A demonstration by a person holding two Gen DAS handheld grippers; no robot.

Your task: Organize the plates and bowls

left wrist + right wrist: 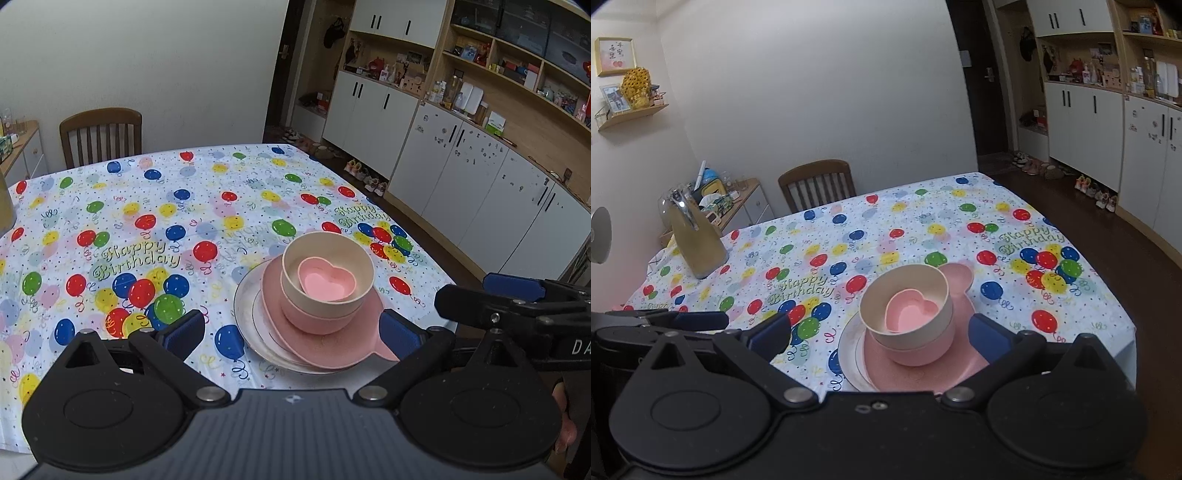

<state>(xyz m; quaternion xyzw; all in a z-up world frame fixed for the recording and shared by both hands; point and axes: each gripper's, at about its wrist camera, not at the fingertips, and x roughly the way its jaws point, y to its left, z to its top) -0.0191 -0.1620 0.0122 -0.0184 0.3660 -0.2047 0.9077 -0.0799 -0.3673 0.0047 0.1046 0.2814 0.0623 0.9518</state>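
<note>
A stack of dishes stands near the table's front edge. A white gold-rimmed plate [244, 321] [849, 354] is at the bottom. A pink plate [332, 350] [916, 373] lies on it. A pink bowl [314, 317] [923, 352] sits on that, a cream bowl [295, 266] [871, 295] nests in it, and a small pink heart-shaped dish [327, 280] [910, 312] lies inside. My left gripper [291, 330] is open and empty, just in front of the stack. My right gripper [879, 332] is open and empty, its fingers either side of the stack's near part.
The table [155, 221] [886, 229] has a balloon-print cloth. A tan jug [696, 240] stands at its far left corner. A wooden chair [101, 134] [816, 182] is behind the table. White cabinets [461, 177] line the right wall. The right gripper shows in the left wrist view [517, 302].
</note>
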